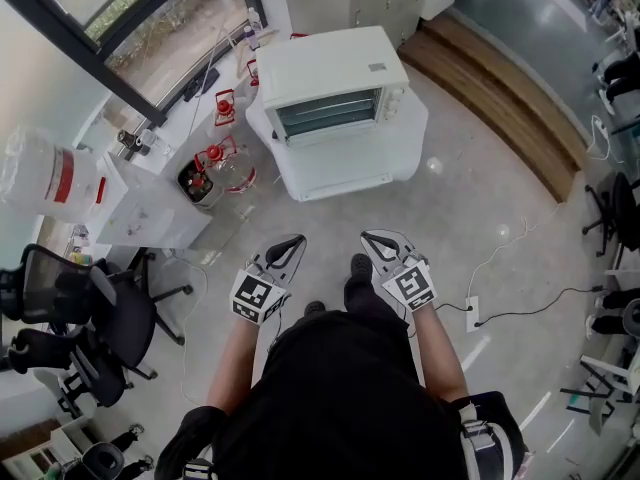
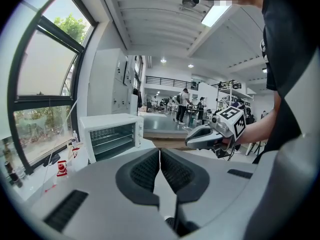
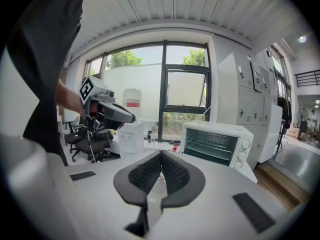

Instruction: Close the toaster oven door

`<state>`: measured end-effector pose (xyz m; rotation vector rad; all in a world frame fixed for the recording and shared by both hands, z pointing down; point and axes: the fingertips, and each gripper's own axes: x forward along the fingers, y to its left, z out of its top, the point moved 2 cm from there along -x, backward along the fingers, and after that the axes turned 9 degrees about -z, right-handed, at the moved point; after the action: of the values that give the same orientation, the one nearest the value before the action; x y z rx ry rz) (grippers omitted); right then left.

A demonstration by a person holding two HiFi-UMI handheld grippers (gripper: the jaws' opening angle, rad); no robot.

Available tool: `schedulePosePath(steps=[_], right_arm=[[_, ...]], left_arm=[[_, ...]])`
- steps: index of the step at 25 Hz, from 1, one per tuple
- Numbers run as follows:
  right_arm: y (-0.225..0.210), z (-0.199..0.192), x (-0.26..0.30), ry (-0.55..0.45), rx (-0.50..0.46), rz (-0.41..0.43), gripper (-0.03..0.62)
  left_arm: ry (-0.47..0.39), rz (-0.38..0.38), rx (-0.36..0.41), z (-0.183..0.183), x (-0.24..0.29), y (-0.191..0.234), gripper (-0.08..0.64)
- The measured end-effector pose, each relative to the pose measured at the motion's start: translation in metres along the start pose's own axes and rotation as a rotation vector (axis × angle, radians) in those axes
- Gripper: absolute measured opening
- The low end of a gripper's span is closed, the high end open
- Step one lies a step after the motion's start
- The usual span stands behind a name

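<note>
Pressed together, pinching nothing: left gripper point(image 1: 296, 240) and right gripper point(image 1: 368, 238), side by side. Well ahead of both tips, on a white stand point(image 1: 350, 173) — the toaster oven point(image 1: 330, 73), racks showing at its front. Likely trouble: arriving too fast and shoving the oven back on the stand, or slipping off the door edge — narrow shut tips, poor purchase.

toaster oven point(image 1: 335, 78) | white | upright on white table point(image 1: 350, 173) | racks point(image 1: 328, 115) visible

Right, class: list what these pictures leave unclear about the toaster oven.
- Toaster oven door: head view, too small and steeply seen to tell whether it hangs open.
- Oven knobs: right gripper view, too small to read their settings.
- Oven's back: every view, hidden by its own body.
</note>
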<state>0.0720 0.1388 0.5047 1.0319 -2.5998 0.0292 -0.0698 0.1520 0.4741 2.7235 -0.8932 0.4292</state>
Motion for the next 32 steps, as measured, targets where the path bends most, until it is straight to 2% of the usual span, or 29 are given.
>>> schedulePosePath(steps=[13,18,25,32], right_arm=[[-0.088,-0.007,0.037,-0.009,-0.006,0.146,0.017],[-0.112,-0.017,0.046,-0.004,-0.035,0.201,0.016],[-0.147,-0.026,0.043,-0.004,-0.013,0.188,0.016],[-0.153,-0.036,0.046,0.036,-0.010,0.169,0.017]], left_arm=[[0.005,0.158,-0.054,0.021,0.061,0.032,0.026],[0.020,0.207,-0.047,0.024,0.082,0.033,0.026],[0.041,0.231,-0.044,0.029,0.099,0.030,0.026],[0.031,0.229,-0.087,0.019,0.105,0.046,0.026]])
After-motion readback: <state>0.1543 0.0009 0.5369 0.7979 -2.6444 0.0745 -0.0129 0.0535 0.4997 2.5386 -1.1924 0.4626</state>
